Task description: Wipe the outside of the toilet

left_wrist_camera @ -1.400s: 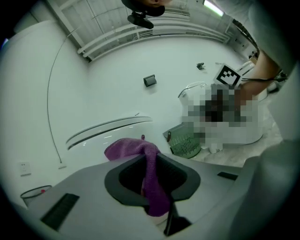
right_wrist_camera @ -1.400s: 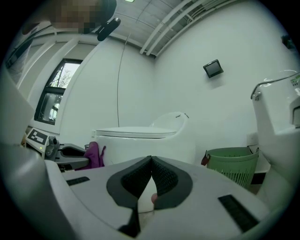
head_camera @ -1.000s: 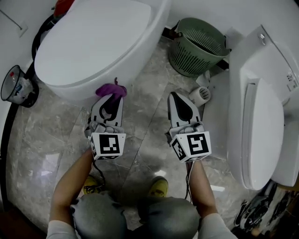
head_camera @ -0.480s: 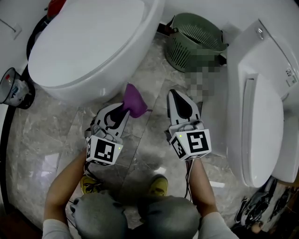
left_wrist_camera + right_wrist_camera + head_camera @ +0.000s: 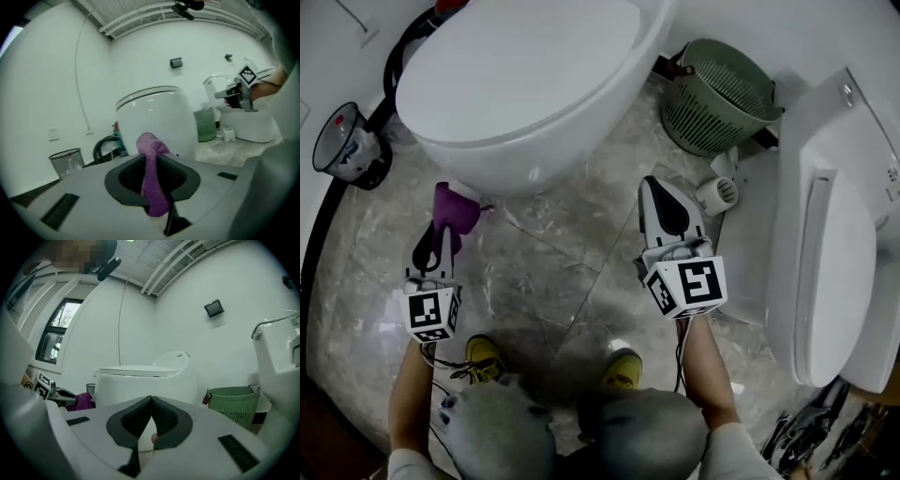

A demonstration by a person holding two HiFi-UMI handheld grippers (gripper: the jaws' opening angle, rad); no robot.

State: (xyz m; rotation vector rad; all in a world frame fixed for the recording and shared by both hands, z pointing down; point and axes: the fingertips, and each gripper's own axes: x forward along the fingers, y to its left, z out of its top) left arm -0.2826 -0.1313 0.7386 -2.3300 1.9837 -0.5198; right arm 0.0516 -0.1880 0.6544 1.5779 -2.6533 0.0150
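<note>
- Your left claw (image 5: 152, 159) is clamped on a purple terry cloth (image 5: 151, 180). The cloth stands up between the jaws with a loose tuft beyond the tips.
- Your right claw (image 5: 150, 401) has its jaws pressed together with nothing held. It hangs over the floor, off the front of the white oval toilet with its lid down (image 5: 516, 84).
- The cloth's tuft sits just beside the lower front of that toilet's bowl, towards your left. I judge it just short of touching.
- Step in hand: you seem to be between strokes on the bowl's outer wall.
- Next move: ease the left claw forward until the tuft presses on the porcelain. Then sweep it round the curve, keeping the hard jaws off the toilet.
</note>
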